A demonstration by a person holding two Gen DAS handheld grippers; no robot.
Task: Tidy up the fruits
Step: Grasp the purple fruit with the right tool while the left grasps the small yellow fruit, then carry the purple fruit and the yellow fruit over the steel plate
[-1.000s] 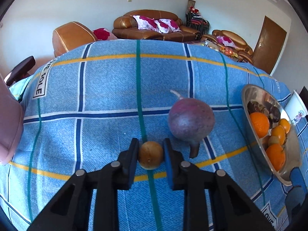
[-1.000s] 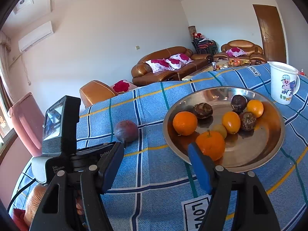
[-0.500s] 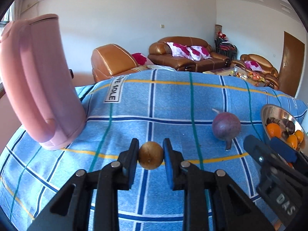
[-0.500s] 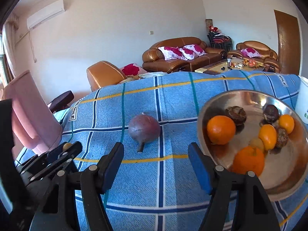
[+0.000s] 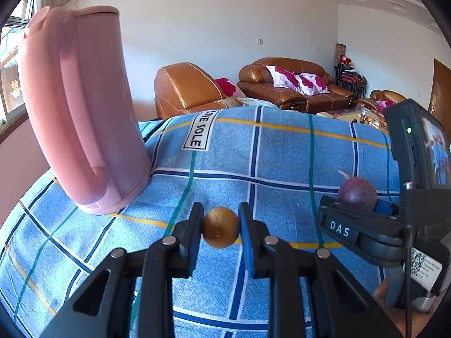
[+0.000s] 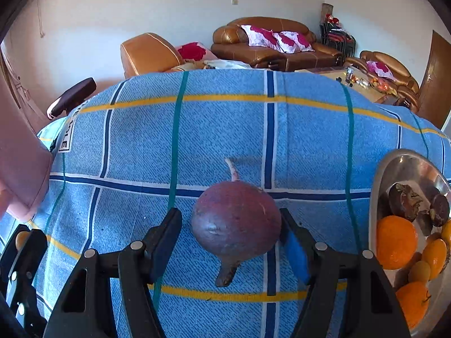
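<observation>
- Gripping small brown round fruit [image 5: 220, 227]: left gripper [image 5: 220, 229], above blue plaid cloth [image 5: 282, 152].
- Right gripper [image 6: 231, 235]: jaws apart, straddling purple beet [image 6: 236, 219]; right pad touching.
- Steel bowl [image 6: 400, 163] w/ oranges [image 6: 396, 242] at right.

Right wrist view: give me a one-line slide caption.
Open right gripper straddles a purple beet on the blue plaid cloth, beside a steel bowl of oranges.

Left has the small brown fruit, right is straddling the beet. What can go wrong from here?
1. The right gripper is open around the purple beet; only one finger seems to touch it, so closing may roll it away.
2. The small brown fruit is round and pinched at its sides by the left gripper; it could slip.
3. The two grippers are close together and may collide.
</observation>
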